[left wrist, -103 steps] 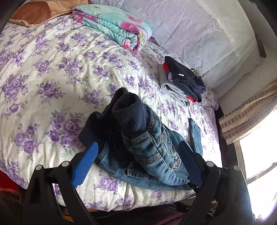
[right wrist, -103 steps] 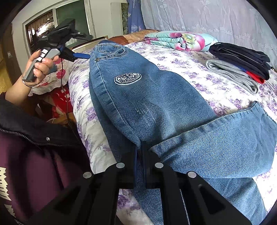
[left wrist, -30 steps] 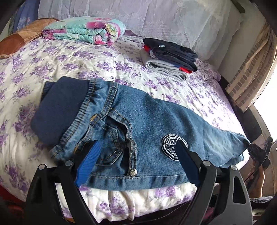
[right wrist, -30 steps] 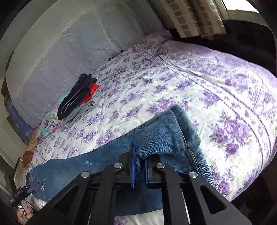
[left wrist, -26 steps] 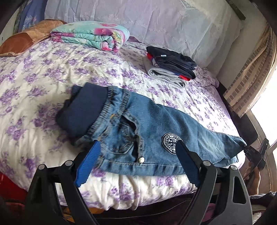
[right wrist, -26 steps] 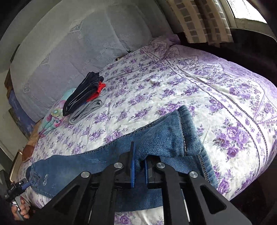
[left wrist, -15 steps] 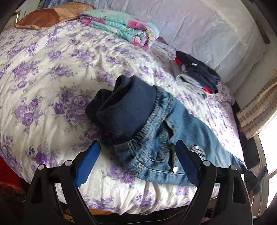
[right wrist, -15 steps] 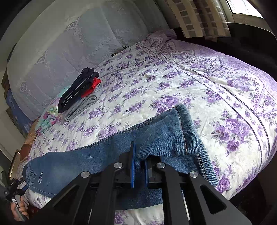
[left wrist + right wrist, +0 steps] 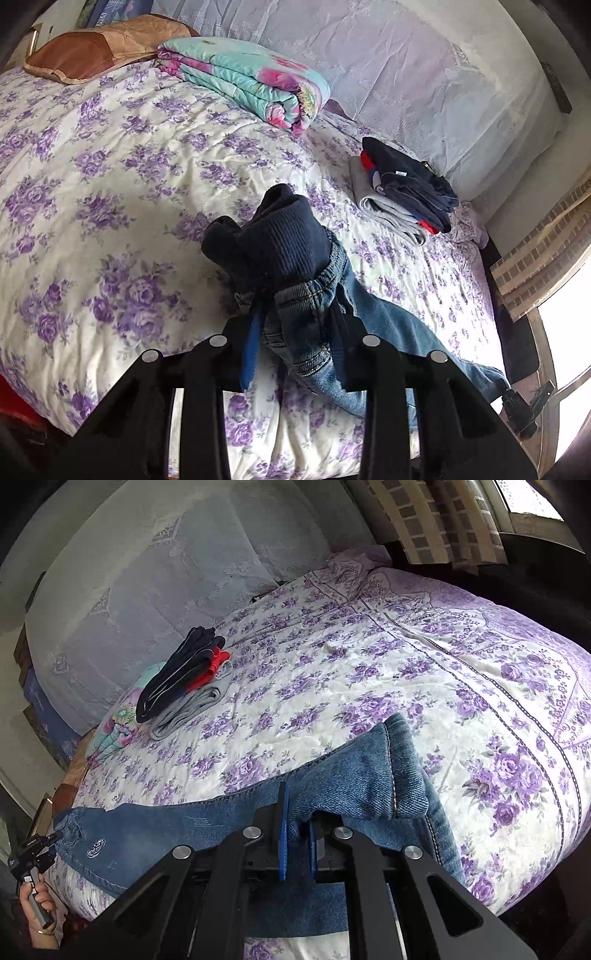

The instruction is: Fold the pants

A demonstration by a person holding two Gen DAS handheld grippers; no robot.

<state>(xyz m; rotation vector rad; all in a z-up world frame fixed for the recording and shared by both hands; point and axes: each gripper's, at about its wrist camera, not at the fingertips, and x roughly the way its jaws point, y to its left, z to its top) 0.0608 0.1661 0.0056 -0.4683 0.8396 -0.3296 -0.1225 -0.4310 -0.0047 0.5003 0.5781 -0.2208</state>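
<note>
Denim pants [image 9: 221,819] stretch along the bed's edge, both grippers' fingers clamped on opposite ends.

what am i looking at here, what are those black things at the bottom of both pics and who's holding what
No robot here: a person holds a hand tool with two fingers in each hand, and each tool carries a wide-angle camera looking out along those fingers. The black frames at the bottom are the tools themselves.

One picture looks from the left gripper. Its fingers have just been closing, and now pinch the waist end of the jeans. The other looks from the right gripper, which is shut on the leg end of the same jeans, by the hem. At that picture's far left, the hand holding the left tool shows.

The jeans are stretched across a bed with a purple-flowered cover. Also on it: a folded floral blanket, a stack of folded clothes and a brown pillow.
</note>
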